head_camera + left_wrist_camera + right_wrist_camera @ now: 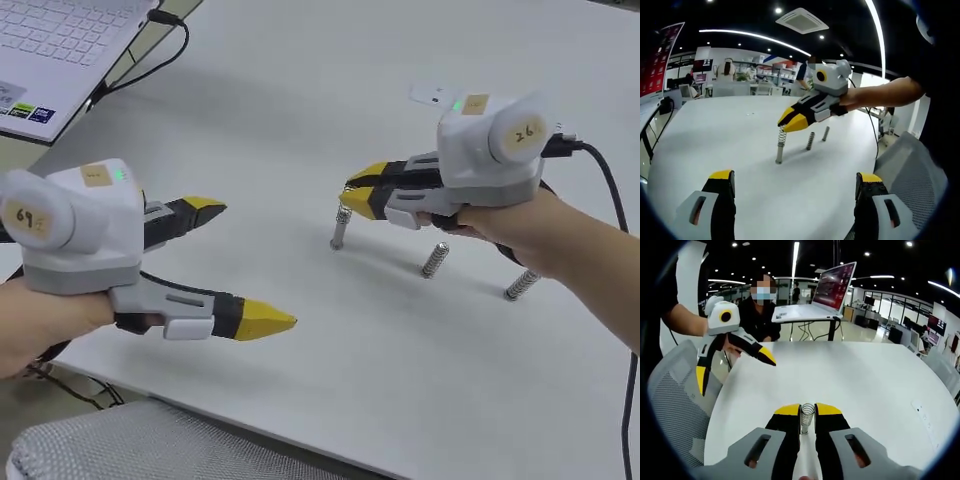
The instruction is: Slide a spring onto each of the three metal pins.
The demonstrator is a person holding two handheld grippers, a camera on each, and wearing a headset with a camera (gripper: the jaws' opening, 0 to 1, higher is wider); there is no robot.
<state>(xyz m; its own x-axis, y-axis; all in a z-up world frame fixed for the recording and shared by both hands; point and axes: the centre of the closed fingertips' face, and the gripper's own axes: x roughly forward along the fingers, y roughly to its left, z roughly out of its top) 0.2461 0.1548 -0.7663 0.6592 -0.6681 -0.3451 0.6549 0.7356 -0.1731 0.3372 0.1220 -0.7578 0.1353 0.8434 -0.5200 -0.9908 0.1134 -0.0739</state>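
While the right gripper (352, 196) has its jaws pinched on a spring (343, 214) at the top of the unfinished pin (337, 238), the step in hand looks to be the last of the three: running that coil down the shaft. To do it well, I would hold the spring's axis in line with the unfinished pin, which stands upright on the white table (300, 100), press straight down, and loosen the pinch only once the coil has settled. The pin looks slim and free-standing, so a sideways drag could tip it. The middle pin (434, 260) and the far pin (520, 285), lined up beyond the unfinished pin on the right gripper's side, already wear springs. The left gripper (250, 265) hangs well apart from the unfinished pin on its other side, jaws spread wide and holding nothing; it could steady the base if needed. The left gripper view gives the side-on picture the head view lacks: the coil covers only the upper part of the unfinished pin, with bare shaft below it down to the table. The right gripper view looks along its own jaws at the coil's open end, sitting centred between the yellow tips, though the shaft beneath is hidden there.
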